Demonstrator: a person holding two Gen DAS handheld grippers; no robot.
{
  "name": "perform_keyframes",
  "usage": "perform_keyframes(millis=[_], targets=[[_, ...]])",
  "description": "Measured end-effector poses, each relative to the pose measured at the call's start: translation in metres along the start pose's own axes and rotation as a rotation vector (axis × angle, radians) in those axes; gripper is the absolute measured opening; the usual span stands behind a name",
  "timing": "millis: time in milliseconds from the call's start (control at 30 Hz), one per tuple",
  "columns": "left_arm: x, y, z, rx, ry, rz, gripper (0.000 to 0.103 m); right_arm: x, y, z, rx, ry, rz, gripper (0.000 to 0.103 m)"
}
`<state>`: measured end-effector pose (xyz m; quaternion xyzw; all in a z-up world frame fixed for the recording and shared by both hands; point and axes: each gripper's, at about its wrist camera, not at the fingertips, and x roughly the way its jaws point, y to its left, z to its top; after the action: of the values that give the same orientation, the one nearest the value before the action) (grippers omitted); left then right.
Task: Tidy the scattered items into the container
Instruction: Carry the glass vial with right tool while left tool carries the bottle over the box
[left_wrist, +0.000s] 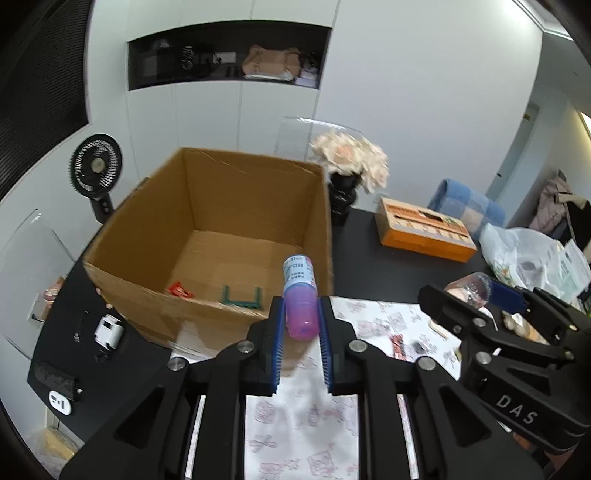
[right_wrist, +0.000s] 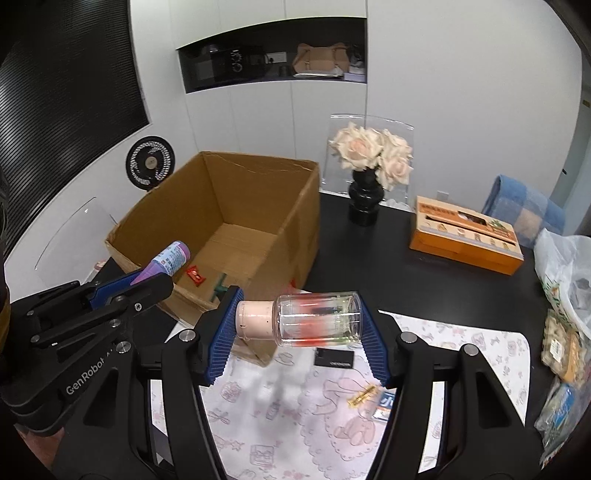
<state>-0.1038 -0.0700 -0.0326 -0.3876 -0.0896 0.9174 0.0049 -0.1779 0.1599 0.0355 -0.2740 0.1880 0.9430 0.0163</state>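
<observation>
Black table (right_wrist: 351, 251): bottles gripped, box (left_wrist: 236, 206) near.

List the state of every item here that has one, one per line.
Left gripper: shut on purple bottle, capped, raised near box.
Right gripper: shut on clear bottle, lying sideways, pink cap on.
Box: open, nearly empty.
Fan: upright.
Vase: upright, holding flowers.

Plastic bag (right_wrist: 565, 258) at the tabletop's right edge is cut off; label print on the purple bottle (left_wrist: 300, 295) is illegible.
</observation>
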Motion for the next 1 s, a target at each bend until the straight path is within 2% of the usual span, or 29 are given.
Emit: perform_keyframes(millis=[400,767,1000], targets=[[0.001,0.061,0.024,-0.059,-0.028,0.079,0.017,0.029,0.058,0.036,-0.069,0.000,0.069,0.063],[0.029,0.093,0.041,-0.076,-0.006,0.112,0.017,0.077,0.078,0.062,-0.099,0.047,0.076,0.063],[0.058,0.101,0.049,-0.076,0.037,0.121,0.017,0.110,0.077,0.071,-0.099,0.092,0.077,0.063]])
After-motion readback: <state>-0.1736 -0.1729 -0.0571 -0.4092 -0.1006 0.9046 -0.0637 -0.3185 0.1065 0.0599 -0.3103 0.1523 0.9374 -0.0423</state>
